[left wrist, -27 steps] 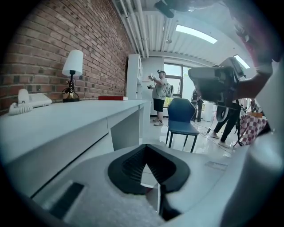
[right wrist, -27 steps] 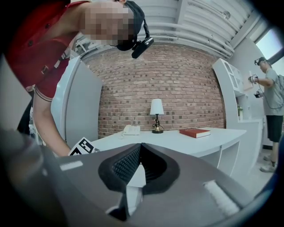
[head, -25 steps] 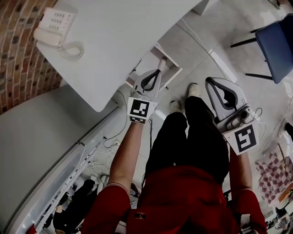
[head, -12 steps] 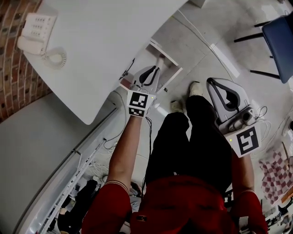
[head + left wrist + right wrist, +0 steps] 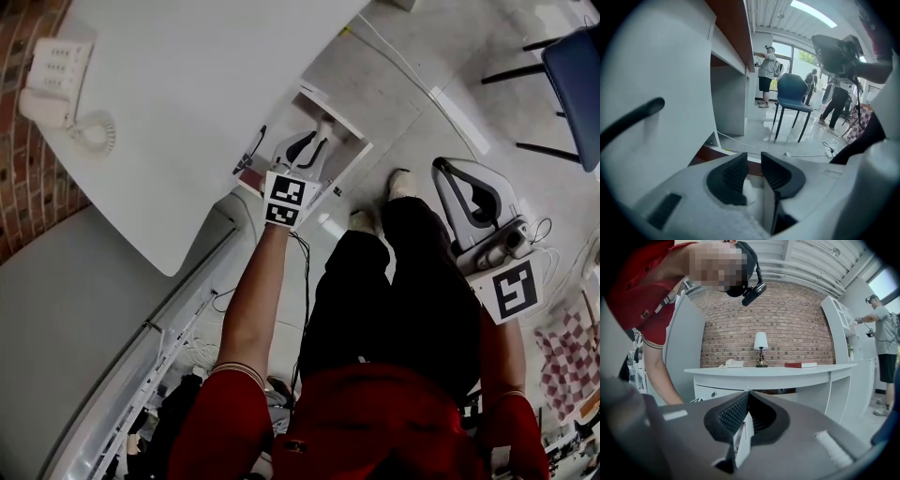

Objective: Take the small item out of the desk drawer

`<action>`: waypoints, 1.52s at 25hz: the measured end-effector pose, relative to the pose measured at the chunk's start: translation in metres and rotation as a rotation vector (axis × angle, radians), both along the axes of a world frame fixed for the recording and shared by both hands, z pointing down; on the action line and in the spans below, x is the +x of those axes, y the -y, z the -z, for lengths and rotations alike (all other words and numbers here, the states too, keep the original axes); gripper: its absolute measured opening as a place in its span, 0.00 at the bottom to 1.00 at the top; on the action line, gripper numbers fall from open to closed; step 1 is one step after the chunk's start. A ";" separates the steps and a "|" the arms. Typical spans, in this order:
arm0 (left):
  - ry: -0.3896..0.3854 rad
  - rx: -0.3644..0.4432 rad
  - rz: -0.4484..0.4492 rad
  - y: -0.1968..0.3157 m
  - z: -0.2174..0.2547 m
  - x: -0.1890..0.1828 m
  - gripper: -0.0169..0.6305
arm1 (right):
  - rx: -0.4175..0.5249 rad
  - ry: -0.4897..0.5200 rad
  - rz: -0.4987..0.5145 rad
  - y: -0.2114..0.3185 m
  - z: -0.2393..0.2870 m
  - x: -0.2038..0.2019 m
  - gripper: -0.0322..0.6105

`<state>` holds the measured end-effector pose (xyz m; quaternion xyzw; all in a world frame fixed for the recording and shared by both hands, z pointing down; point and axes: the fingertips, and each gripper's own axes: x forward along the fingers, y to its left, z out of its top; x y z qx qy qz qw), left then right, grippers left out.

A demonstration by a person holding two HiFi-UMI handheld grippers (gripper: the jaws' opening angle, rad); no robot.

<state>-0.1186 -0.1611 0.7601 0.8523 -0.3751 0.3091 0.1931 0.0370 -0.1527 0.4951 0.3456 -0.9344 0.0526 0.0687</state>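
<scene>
Under the white desk (image 5: 187, 112) the drawer (image 5: 359, 147) stands pulled out. My left gripper (image 5: 319, 131) reaches into its opening from the near side. In the left gripper view its jaws (image 5: 754, 169) are opening, with a narrow gap and nothing pressed between the pads. The drawer's brown and white edge (image 5: 723, 154) lies just beyond the tips. I cannot see the small item; the gripper hides most of the drawer's inside. My right gripper (image 5: 441, 171) hangs over the person's right leg, away from the desk. Its jaws (image 5: 746, 401) are shut on nothing.
A white telephone (image 5: 52, 80) sits on the desk's far left. A blue chair (image 5: 572, 75) stands at the right on the floor, and cables run along the floor and wall. A lamp (image 5: 761, 348) and a red book (image 5: 800, 364) rest on another desk. Other people stand by the windows.
My left gripper has moved further forward into the drawer opening, and its jaws have parted. The right gripper has hardly moved.
</scene>
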 end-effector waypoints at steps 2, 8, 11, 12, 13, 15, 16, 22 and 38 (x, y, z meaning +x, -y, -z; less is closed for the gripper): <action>0.009 -0.021 -0.003 0.002 -0.015 -0.003 0.18 | 0.006 -0.004 -0.002 0.003 -0.006 0.001 0.07; 0.032 -0.085 -0.011 0.005 -0.061 -0.007 0.22 | 0.014 -0.020 -0.013 0.008 -0.027 0.007 0.07; 0.043 -0.110 -0.010 0.005 -0.082 -0.007 0.23 | 0.016 -0.031 -0.016 0.011 -0.038 0.012 0.07; 0.048 -0.118 -0.011 0.004 -0.088 -0.007 0.23 | 0.016 -0.034 -0.017 0.012 -0.041 0.013 0.07; 0.053 -0.125 -0.012 0.005 -0.093 -0.007 0.24 | 0.016 -0.036 -0.018 0.013 -0.044 0.015 0.07; 0.064 -0.138 -0.013 0.005 -0.104 -0.007 0.25 | 0.019 -0.038 -0.019 0.017 -0.050 0.016 0.07; 0.070 -0.147 -0.012 0.005 -0.110 -0.007 0.26 | 0.022 -0.038 -0.019 0.018 -0.052 0.016 0.07; 0.109 -0.194 0.001 0.005 -0.137 -0.011 0.27 | 0.021 -0.041 -0.011 0.022 -0.067 0.017 0.07; 0.211 -0.345 -0.005 -0.007 -0.184 -0.008 0.24 | 0.002 -0.051 -0.018 0.022 -0.085 0.039 0.07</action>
